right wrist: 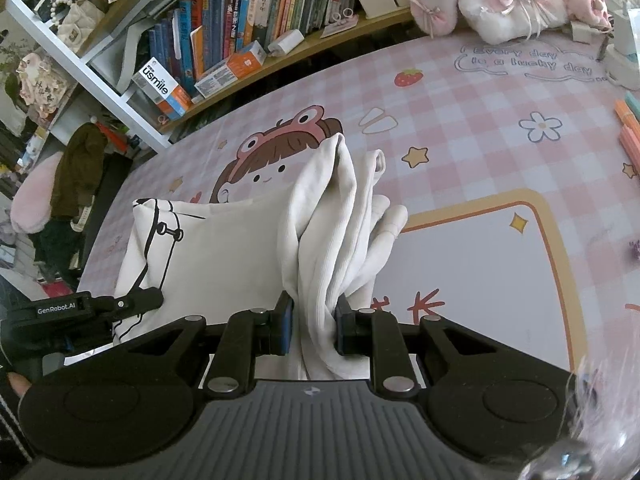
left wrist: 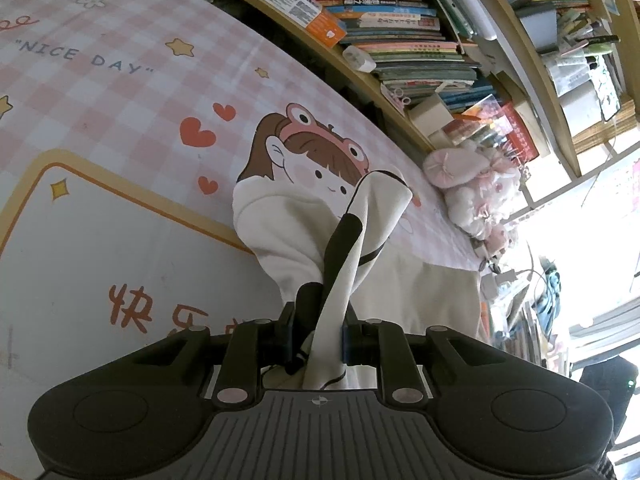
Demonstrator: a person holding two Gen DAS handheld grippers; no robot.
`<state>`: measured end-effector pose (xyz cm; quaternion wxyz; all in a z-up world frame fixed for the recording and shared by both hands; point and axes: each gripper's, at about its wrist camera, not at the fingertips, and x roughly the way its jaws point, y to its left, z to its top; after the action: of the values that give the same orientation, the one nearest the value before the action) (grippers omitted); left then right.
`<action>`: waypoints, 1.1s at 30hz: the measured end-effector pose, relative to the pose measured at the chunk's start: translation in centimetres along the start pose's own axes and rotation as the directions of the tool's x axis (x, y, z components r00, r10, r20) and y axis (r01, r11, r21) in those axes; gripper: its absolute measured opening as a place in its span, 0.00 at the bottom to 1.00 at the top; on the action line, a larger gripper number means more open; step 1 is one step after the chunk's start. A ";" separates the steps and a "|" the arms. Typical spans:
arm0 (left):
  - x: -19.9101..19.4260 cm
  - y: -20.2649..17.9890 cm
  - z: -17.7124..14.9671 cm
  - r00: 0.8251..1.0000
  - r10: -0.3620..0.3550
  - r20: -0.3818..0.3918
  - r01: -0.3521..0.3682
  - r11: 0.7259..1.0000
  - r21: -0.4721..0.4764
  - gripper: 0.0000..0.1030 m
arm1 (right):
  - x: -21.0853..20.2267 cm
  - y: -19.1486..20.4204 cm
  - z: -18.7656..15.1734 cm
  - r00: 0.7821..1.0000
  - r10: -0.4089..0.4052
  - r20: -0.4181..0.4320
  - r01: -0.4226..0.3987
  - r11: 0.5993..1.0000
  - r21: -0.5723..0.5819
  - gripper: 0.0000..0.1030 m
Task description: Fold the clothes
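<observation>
In the left wrist view, the left tool is pinching a bunched edge of the cream garment, which is rising out of the jaws toward twelve o'clock and draping back onto the bench. The rest of the cloth is lying at the centre of the frame, partly covering the cartoon girl print. Only a thin ridge is sitting between the pads, so a sharp tug is likely to be pulling it free. The bookshelf and the plush toys, at about one to two o'clock, are sitting near the far edge of the bench, and a wide swing could be brushing them.

In the right wrist view, the right tool is clamping a thicker, twisted gather of the same garment, with loose folds standing up toward twelve o'clock. The left tool is showing at nine o'clock, gripping the black-printed edge. Because the right gather is crumpled, the fold risks coming out uneven or trapping a wrinkle. The markers at three o'clock could be getting swept by trailing cloth.
</observation>
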<state>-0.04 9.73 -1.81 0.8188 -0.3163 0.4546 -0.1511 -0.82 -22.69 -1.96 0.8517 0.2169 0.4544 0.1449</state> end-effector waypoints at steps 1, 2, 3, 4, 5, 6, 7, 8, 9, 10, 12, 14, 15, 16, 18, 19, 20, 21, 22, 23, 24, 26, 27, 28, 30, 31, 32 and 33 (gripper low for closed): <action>0.0 0.0 0.0 1.000 0.000 0.000 0.000 1.000 0.000 0.18 | 0.0 0.0 0.0 1.000 0.000 0.000 0.000 1.000 0.000 0.18; 0.0 0.0 0.0 1.000 -0.001 0.000 0.001 1.000 0.000 0.18 | 0.0 0.0 0.0 1.000 0.001 0.000 -0.001 1.000 0.000 0.18; -0.1 0.0 0.0 1.000 -0.002 0.000 0.002 1.000 -0.001 0.18 | 0.0 0.0 0.0 1.000 0.002 -0.001 -0.002 1.000 0.001 0.18; -0.1 0.0 0.1 1.000 -0.004 0.001 0.004 1.000 -0.003 0.18 | 0.0 0.0 0.0 1.000 0.003 -0.001 -0.003 1.000 0.002 0.18; -0.1 0.0 0.2 1.000 -0.006 0.000 0.006 1.000 -0.004 0.18 | 0.0 0.0 0.1 1.000 0.005 -0.001 -0.005 1.000 0.003 0.18; 0.0 0.0 0.3 1.000 -0.009 0.000 0.009 1.000 -0.004 0.18 | 0.0 0.0 0.2 1.000 0.008 -0.001 -0.008 1.000 0.005 0.18; 0.0 0.0 0.5 1.000 -0.012 0.000 0.012 1.000 -0.003 0.18 | 0.0 0.0 0.4 1.000 0.012 0.000 -0.012 1.000 0.007 0.18; 0.1 0.0 0.8 1.000 -0.015 0.001 0.015 1.000 -0.002 0.18 | 0.0 -0.1 0.6 1.000 0.018 0.001 -0.018 1.000 0.008 0.18; 0.1 -0.1 1.2 1.000 -0.019 0.005 0.019 1.000 -0.001 0.18 | 0.1 -0.1 0.9 1.000 0.023 0.004 -0.023 1.000 0.008 0.18; 0.2 -0.2 1.7 1.000 -0.025 0.011 0.025 1.000 0.000 0.18 | 0.1 -0.1 1.3 1.000 0.027 0.008 -0.027 1.000 0.007 0.18; 0.4 -0.3 2.6 0.999 -0.035 0.022 0.035 0.999 0.002 0.18 | 0.3 0.0 2.0 0.999 0.035 0.017 -0.036 0.999 0.004 0.18; 0.6 -0.5 3.6 0.998 -0.045 0.034 0.045 0.999 0.005 0.18 | 0.7 0.2 3.1 0.999 0.043 0.029 -0.043 0.999 -0.001 0.18; 0.8 -0.7 4.3 0.998 -0.049 0.039 0.049 0.999 0.008 0.18 | 0.9 0.3 3.7 0.998 0.046 0.036 -0.046 0.999 -0.006 0.18; 1.0 -0.8 5.0 0.998 -0.053 0.045 0.053 0.999 0.010 0.18 | 1.1 0.4 4.3 0.998 0.050 0.043 -0.050 0.999 -0.012 0.18; 1.5 -1.0 6.5 0.997 -0.058 0.058 0.057 0.998 0.017 0.18 | 1.7 0.6 5.8 0.997 0.059 0.056 -0.058 0.998 -0.022 0.18; 1.8 -1.0 7.3 0.996 -0.062 0.064 0.060 0.998 0.023 0.18 | 2.0 0.6 6.5 0.996 0.063 0.061 -0.062 0.998 -0.023 0.18; 2.1 -1.1 8.1 0.995 -0.065 0.071 0.063 0.998 0.028 0.18 | 2.4 0.6 7.4 0.996 0.067 0.066 -0.066 0.998 -0.022 0.18; 2.4 -1.1 9.0 0.995 -0.068 0.078 0.066 0.997 0.034 0.18 | 2.9 0.7 8.2 0.995 0.072 0.072 -0.070 0.997 -0.025 0.18; 2.7 -1.2 9.8 0.994 -0.072 0.085 0.068 0.997 0.039 0.18 | 3.4 0.7 9.1 0.994 0.076 0.080 -0.074 0.997 -0.030 0.18; 3.1 -1.2 10.7 0.993 -0.074 0.091 0.070 0.997 0.043 0.18 | 3.9 0.8 10.0 0.993 0.080 0.086 -0.077 0.996 -0.036 0.18; 3.5 -1.2 11.6 0.992 -0.076 0.097 0.072 0.996 0.045 0.18 | 4.4 0.9 11.0 0.992 0.084 0.091 -0.081 0.996 -0.043 0.18; 4.4 -1.2 13.3 0.991 -0.078 0.108 0.073 0.996 0.049 0.18 | 5.5 1.1 12.7 0.991 0.091 0.103 -0.085 0.995 -0.059 0.18; 4.9 -1.1 14.2 0.990 -0.078 0.114 0.073 0.996 0.050 0.18 | 6.1 1.4 13.5 0.990 0.094 0.108 -0.087 0.994 -0.067 0.18; 5.3 -1.0 15.0 0.990 -0.078 0.118 0.073 0.996 0.049 0.18 | 6.6 1.5 14.3 0.989 0.098 0.113 -0.090 0.993 -0.074 0.18; 6.3 -0.6 16.4 0.989 -0.075 0.127 0.069 0.996 0.050 0.18 | 7.8 1.7 15.7 0.987 0.105 0.119 -0.096 0.992 -0.082 0.18; 6.7 -0.4 17.1 0.989 -0.074 0.132 0.067 0.996 0.052 0.18 | 8.5 1.8 16.3 0.987 0.109 0.122 -0.099 0.991 -0.085 0.18; 7.1 -0.3 17.7 0.988 -0.072 0.135 0.066 0.997 0.052 0.18 | 9.1 1.8 16.9 0.986 0.113 0.123 -0.102 0.991 -0.087 0.18; 7.6 0.0 18.3 0.988 -0.070 0.138 0.064 0.997 0.049 0.18 | 9.7 1.9 17.4 0.985 0.116 0.124 -0.105 0.990 -0.090 0.18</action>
<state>19.47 12.64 0.39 0.8499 -0.3229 0.3817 -0.1662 18.93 -20.88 0.71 0.8783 0.2153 0.3791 0.1964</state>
